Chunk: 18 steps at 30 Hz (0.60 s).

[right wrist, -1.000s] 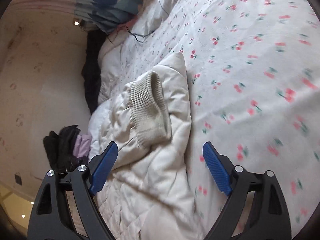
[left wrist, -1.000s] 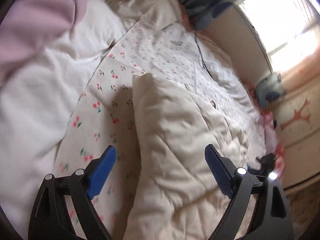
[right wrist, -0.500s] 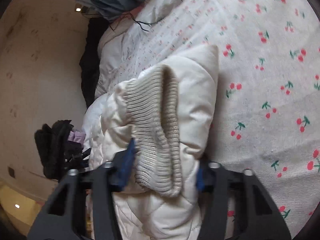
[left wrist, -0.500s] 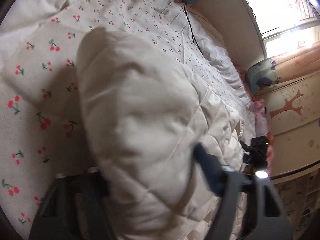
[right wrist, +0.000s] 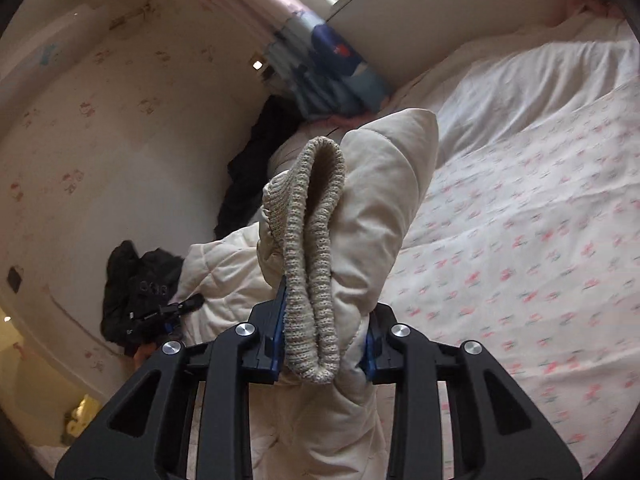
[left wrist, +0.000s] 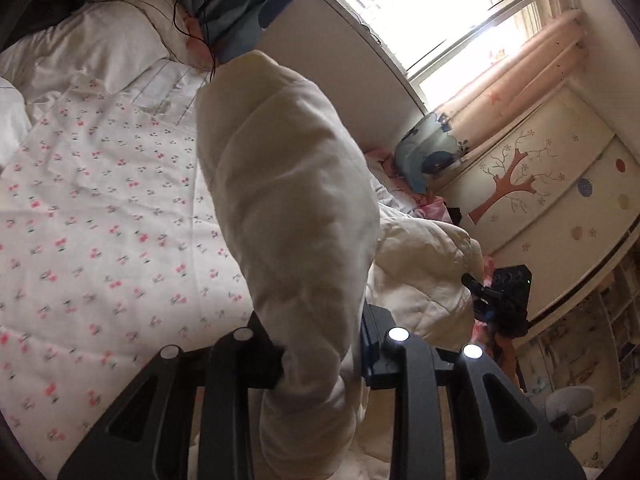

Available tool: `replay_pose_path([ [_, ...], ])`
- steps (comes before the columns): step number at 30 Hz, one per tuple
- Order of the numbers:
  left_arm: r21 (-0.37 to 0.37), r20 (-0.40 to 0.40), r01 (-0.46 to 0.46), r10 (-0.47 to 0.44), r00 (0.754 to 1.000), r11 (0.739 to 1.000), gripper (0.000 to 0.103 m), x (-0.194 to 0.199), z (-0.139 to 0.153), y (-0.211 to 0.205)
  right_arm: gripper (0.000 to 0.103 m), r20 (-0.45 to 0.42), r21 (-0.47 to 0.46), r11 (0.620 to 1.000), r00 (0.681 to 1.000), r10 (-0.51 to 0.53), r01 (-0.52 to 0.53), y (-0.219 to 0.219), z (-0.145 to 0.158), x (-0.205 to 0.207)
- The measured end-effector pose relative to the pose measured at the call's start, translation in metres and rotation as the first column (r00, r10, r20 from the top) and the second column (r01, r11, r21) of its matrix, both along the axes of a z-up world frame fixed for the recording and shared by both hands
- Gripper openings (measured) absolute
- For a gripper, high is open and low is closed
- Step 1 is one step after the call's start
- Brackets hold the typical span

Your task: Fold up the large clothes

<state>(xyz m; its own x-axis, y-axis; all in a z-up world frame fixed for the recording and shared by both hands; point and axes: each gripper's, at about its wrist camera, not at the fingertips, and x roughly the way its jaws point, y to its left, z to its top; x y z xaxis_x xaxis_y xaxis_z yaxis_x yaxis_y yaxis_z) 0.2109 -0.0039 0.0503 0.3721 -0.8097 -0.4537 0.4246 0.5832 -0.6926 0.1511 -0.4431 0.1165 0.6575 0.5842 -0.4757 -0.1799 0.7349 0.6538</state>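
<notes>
A cream quilted jacket [left wrist: 288, 184] lies on the cherry-print bed cover [left wrist: 100, 240]. My left gripper [left wrist: 318, 332] is closing, its jaws pressing on a padded fold of the jacket, which rises lifted off the bed in front of the camera. In the right wrist view the jacket's sleeve [right wrist: 384, 200] with its ribbed knit cuff [right wrist: 312, 240] stands up between the blue pads [right wrist: 279, 320]. My right gripper [right wrist: 326, 316] is closing and clamps that sleeve end. The rest of the jacket [right wrist: 224, 276] hangs bunched below. Most of the left pads are hidden by the cloth.
White pillows [left wrist: 104, 44] and a blue patterned cushion [left wrist: 240, 4] lie at the bed's head. A window [left wrist: 440, 12], curtain and painted wardrobe [left wrist: 552, 200] stand beyond. Dark clothing [right wrist: 256, 168] is piled by the wall. The bed cover [right wrist: 540, 240] stretches right.
Both grippers went from open over the jacket to clamped on it, then rose: the left lifted a padded fold, the right lifted the cuffed sleeve off the bed. Both views tilted up toward the room.
</notes>
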Motion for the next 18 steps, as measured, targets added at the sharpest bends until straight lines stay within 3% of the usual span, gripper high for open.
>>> replay_pose_path([
  [1,0.003,-0.019,-0.01,0.01,1.0,1.0,0.029,0.009,-0.01,-0.007,0.029,-0.038,-0.013,0.999,0.999,-0.032,0.032,-0.015,-0.012,0.004],
  [3,0.077,-0.101,-0.029,0.037,0.994,0.997,0.029,0.037,-0.046,-0.026,0.037,-0.179,-0.068,0.992,0.977,-0.118,0.107,-0.04,-0.056,0.02],
  [4,0.129,-0.183,-0.038,0.061,0.981,0.991,0.03,0.051,-0.074,-0.033,0.039,-0.281,-0.076,0.989,0.949,-0.141,0.125,-0.05,-0.085,0.028],
  [6,0.179,-0.253,-0.045,0.09,0.963,0.983,0.03,0.058,-0.101,-0.031,0.042,-0.429,-0.12,0.977,0.878,-0.213,0.179,-0.065,-0.125,0.029],
  [8,0.115,-0.263,-0.045,0.074,0.962,0.992,0.032,0.05,-0.095,-0.014,0.042,-0.379,-0.001,0.981,0.907,-0.182,0.196,-0.078,-0.125,0.006],
  [12,0.198,-0.193,0.024,0.015,0.981,0.98,0.042,0.007,-0.056,0.04,0.053,-0.312,0.126,0.983,0.946,-0.089,0.134,-0.091,-0.106,-0.087],
  [14,0.216,-0.211,0.041,0.006,0.977,0.975,0.058,-0.023,-0.05,0.079,0.058,-0.335,0.142,0.986,0.941,-0.035,0.087,-0.09,-0.109,-0.151],
  [18,0.232,-0.322,0.082,-0.003,0.947,0.969,0.058,-0.091,-0.074,0.143,0.059,-0.409,0.225,0.973,0.912,0.037,0.061,-0.081,-0.133,-0.253],
])
